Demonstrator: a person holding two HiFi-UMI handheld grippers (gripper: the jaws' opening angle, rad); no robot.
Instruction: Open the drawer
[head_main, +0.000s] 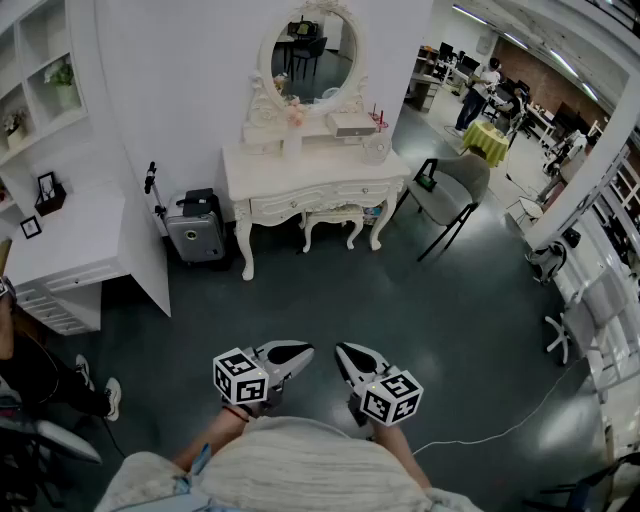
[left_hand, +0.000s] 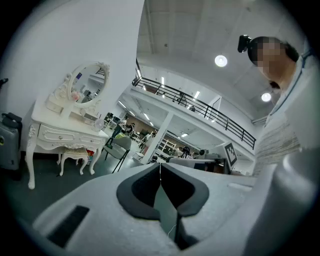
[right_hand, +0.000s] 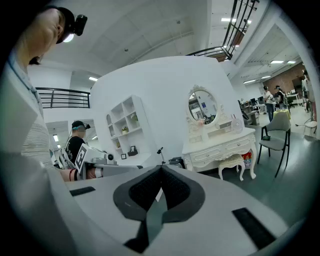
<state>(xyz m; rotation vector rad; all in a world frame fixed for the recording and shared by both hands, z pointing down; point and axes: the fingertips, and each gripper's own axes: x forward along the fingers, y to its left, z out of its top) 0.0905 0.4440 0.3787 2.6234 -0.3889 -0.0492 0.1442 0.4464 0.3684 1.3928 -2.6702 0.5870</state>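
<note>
A white dressing table (head_main: 315, 178) with an oval mirror stands against the far wall, well ahead of me across the dark floor. Its drawers (head_main: 300, 203) in the front rail are shut; the same table (left_hand: 65, 132) shows at the left of the left gripper view, and the table (right_hand: 222, 145) at the right of the right gripper view. My left gripper (head_main: 303, 351) and right gripper (head_main: 345, 351) are held close to my body, side by side, far from the table. Both have their jaws together with nothing between them.
A stool (head_main: 332, 222) sits under the table, a grey suitcase (head_main: 195, 226) to its left, a grey chair (head_main: 448, 195) to its right. A white shelf unit and desk (head_main: 60, 240) stand at the left. A person (head_main: 45, 380) sits at my left. A cable (head_main: 500, 425) crosses the floor.
</note>
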